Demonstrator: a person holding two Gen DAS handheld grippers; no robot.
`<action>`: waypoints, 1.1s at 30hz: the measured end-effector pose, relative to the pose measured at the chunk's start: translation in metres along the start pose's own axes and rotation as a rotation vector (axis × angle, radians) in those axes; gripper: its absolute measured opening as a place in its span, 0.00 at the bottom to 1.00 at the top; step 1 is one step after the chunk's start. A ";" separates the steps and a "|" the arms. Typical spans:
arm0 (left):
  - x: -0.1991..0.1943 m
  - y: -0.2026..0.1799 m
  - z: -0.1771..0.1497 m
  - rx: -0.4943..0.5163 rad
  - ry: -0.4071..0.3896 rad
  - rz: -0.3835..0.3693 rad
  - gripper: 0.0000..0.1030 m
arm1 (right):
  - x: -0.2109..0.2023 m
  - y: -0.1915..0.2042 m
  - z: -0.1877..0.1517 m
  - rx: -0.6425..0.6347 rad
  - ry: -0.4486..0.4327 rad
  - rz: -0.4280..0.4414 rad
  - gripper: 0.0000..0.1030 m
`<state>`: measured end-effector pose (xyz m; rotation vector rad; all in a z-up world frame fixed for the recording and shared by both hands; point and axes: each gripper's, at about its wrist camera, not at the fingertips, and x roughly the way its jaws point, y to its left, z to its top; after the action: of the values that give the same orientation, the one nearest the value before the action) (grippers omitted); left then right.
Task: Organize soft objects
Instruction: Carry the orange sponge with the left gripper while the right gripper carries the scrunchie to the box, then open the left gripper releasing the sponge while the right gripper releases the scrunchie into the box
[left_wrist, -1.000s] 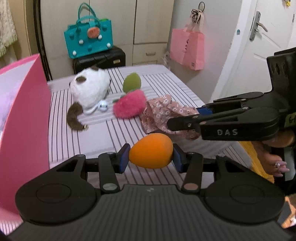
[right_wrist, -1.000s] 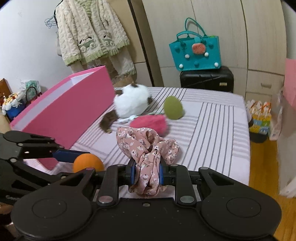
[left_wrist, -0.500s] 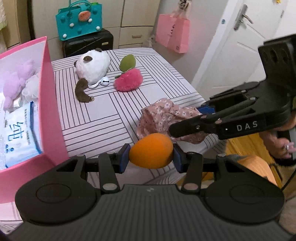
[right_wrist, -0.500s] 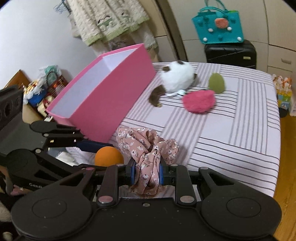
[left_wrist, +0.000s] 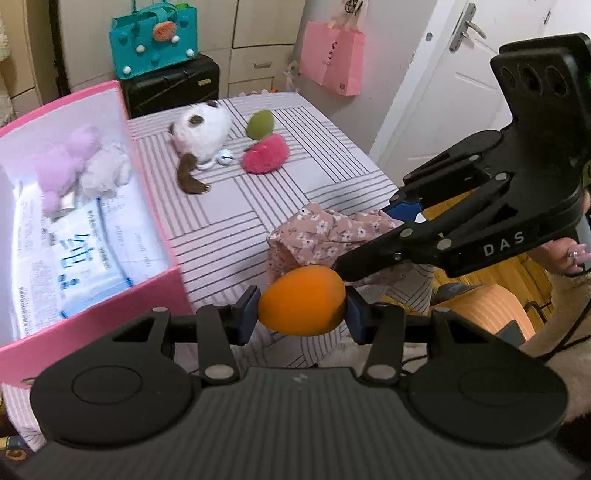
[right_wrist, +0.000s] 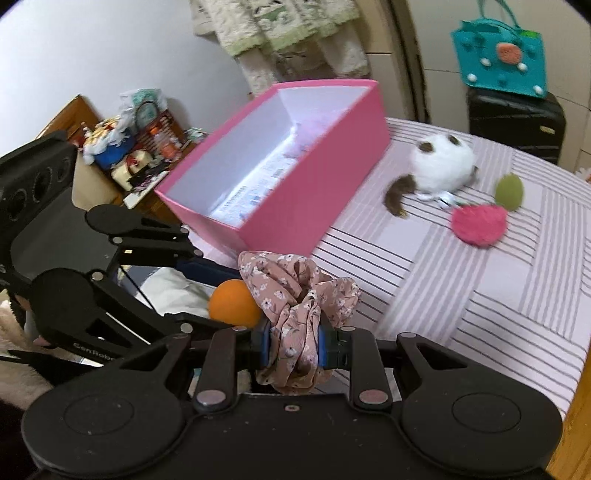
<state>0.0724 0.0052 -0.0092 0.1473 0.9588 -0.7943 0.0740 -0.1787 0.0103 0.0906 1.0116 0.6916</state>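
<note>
1. Striped bedding (left_wrist: 236, 221) carries a pink box (left_wrist: 159, 236) on the left, holding what looks like tissue packs and pale plush.
2. Left gripper (left_wrist: 301, 312) pinches an orange ball (left_wrist: 301, 301) between its blue pads, near the box's near corner.
3. Right gripper (right_wrist: 293, 349) is clamped on a floral scrunchie (right_wrist: 295, 291), just right of the ball, seemingly touching it.
4. Farther off lie a white plush (left_wrist: 201, 134), a green ball (left_wrist: 259, 123) and a pink pompom (left_wrist: 265, 158).
</note>
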 end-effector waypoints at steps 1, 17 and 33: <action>-0.005 0.003 0.000 0.000 -0.006 0.003 0.45 | 0.000 0.005 0.004 -0.013 -0.002 0.007 0.27; -0.071 0.087 -0.013 -0.139 -0.187 0.214 0.46 | 0.022 0.051 0.082 -0.205 -0.090 0.048 0.27; -0.010 0.179 0.051 -0.189 -0.102 0.431 0.46 | 0.120 0.025 0.202 -0.112 -0.062 0.104 0.27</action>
<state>0.2221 0.1154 -0.0111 0.1412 0.8597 -0.3105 0.2645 -0.0430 0.0403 0.0669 0.9113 0.8339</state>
